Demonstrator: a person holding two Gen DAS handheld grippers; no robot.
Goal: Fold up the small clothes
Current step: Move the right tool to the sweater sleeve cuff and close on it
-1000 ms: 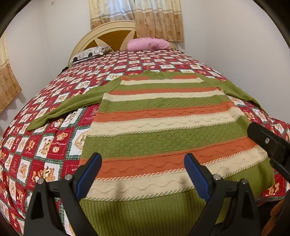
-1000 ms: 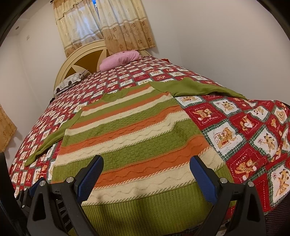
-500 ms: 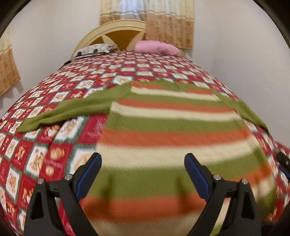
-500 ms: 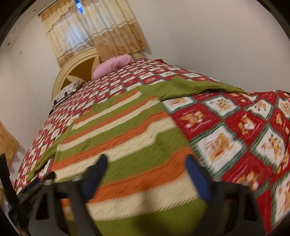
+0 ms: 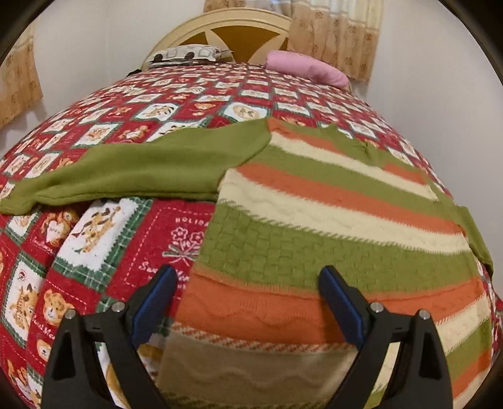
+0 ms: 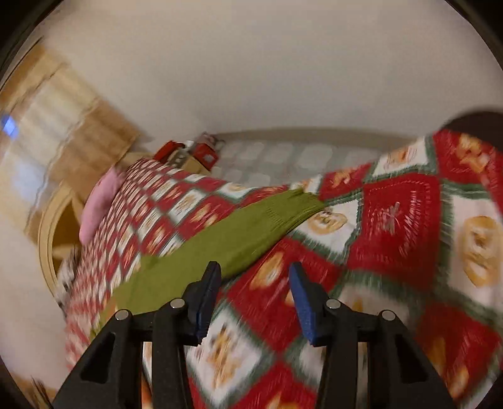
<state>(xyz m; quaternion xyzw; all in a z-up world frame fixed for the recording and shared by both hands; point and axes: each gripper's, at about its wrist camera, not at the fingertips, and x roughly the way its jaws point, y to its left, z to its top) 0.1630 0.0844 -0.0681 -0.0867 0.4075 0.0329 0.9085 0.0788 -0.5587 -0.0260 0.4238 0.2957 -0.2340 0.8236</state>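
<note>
A striped sweater (image 5: 330, 226) in green, orange and cream lies flat on the bed. Its plain green left sleeve (image 5: 141, 170) stretches out to the left. My left gripper (image 5: 248, 280) hovers open above the sweater's left side edge, with nothing between its blue pads. In the blurred right wrist view the other green sleeve (image 6: 239, 239) runs diagonally across the quilt. My right gripper (image 6: 254, 277) is over the quilt beside that sleeve, its left pad close to the sleeve's edge. Its jaws are closing with nothing gripped between them.
A red patchwork quilt (image 5: 94, 261) with cartoon squares covers the bed. A pink pillow (image 5: 308, 67) and a patterned pillow (image 5: 188, 55) lie by the cream headboard (image 5: 220, 28). Red boxes (image 6: 188, 154) sit on the floor beyond the bed's right side, near the wall.
My left gripper has shifted left toward the sweater's left edge and sleeve. My right gripper has swung far right, rolled, and narrowed its jaws, leaving the sweater body for the right sleeve.
</note>
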